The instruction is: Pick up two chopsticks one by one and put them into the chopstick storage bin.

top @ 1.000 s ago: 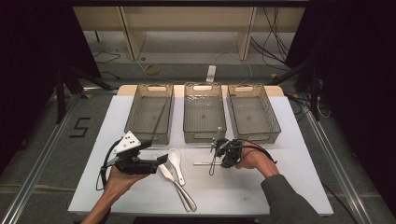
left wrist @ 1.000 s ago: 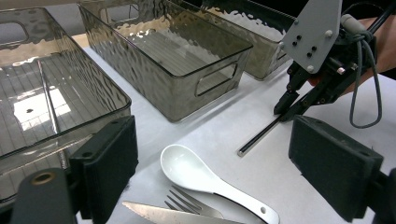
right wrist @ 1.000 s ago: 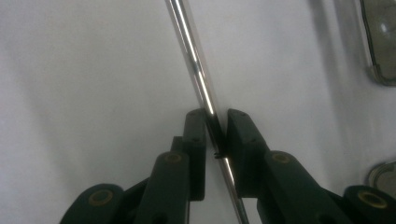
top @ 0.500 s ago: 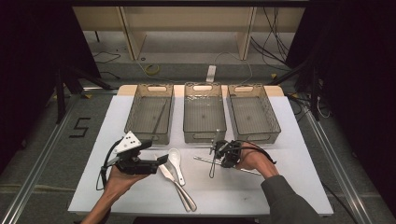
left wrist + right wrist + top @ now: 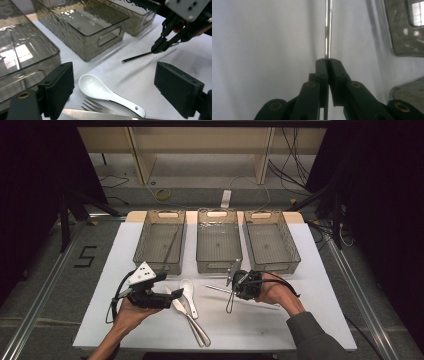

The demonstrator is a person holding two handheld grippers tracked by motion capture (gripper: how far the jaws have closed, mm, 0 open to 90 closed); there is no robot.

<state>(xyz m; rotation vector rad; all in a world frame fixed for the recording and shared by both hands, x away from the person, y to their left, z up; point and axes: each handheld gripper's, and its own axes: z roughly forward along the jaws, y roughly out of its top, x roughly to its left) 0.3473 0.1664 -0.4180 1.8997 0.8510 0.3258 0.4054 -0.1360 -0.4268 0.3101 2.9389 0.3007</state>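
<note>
A thin metal rod (image 5: 328, 27) is clamped by the right gripper (image 5: 239, 281) at 6 o'clock of the middle bin (image 5: 218, 245), presumably for sorting; the left gripper (image 5: 161, 296) is held wide open and empty.

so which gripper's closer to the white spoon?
Left. The left gripper sits right beside the white spoon, jaws open toward it. The right gripper is farther off, shut on a metal chopstick.

White spoon (image 5: 105, 92), silver chopstick (image 5: 136, 57)
</note>
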